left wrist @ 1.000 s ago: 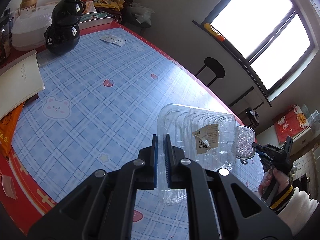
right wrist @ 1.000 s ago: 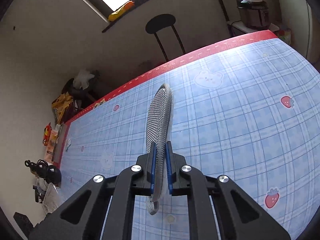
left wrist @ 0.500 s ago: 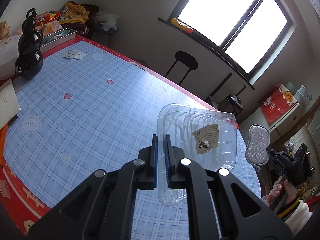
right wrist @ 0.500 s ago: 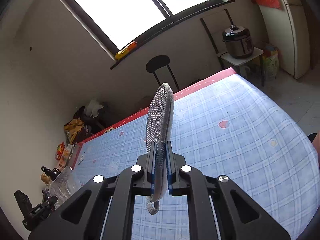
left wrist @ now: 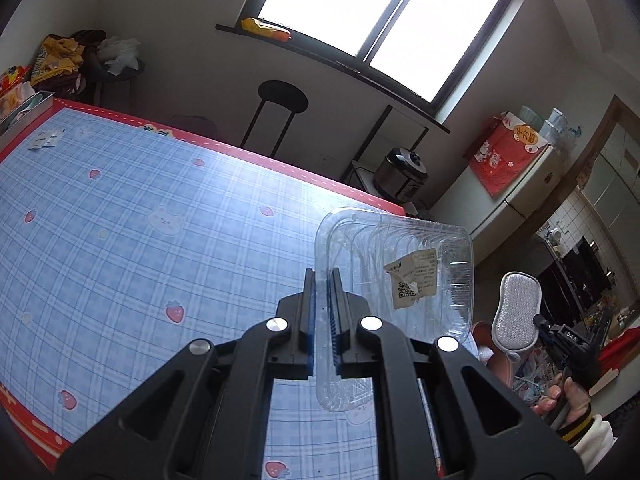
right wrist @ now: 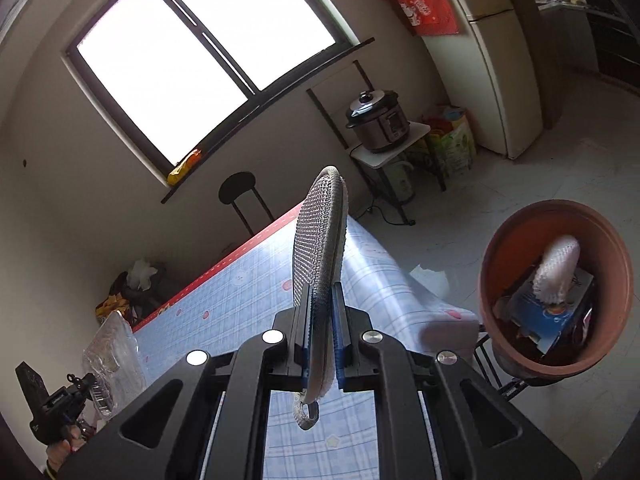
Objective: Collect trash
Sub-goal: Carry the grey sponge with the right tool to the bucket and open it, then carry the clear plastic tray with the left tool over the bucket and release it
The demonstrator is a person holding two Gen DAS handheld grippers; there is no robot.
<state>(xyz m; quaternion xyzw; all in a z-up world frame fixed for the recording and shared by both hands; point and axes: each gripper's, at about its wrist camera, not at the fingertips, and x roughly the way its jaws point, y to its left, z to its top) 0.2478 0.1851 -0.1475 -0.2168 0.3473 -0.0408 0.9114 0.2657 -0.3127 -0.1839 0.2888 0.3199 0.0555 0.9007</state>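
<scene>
My left gripper (left wrist: 322, 280) is shut on the rim of a clear plastic tray (left wrist: 394, 280) with a torn paper label, held above the table's right end. My right gripper (right wrist: 320, 296) is shut on a grey mesh scouring pad (right wrist: 320, 236), held upright in the air. The pad also shows in the left wrist view (left wrist: 516, 312), off the table's right edge. The tray also shows in the right wrist view (right wrist: 114, 344) at the far left. A brown round bin (right wrist: 556, 280) with trash inside stands beside the table, to the right of the right gripper.
The blue plaid tablecloth with red border (left wrist: 140, 216) covers the table. A small packet (left wrist: 46, 140) lies at its far left. A black stool (left wrist: 282, 98), a rice cooker on a stand (right wrist: 378, 120) and a fridge (right wrist: 492, 60) stand beyond the table.
Both grippers have lifted and swung to the right, away from the table's middle. The brown bin has come into the right wrist view. Both still hold their items.
</scene>
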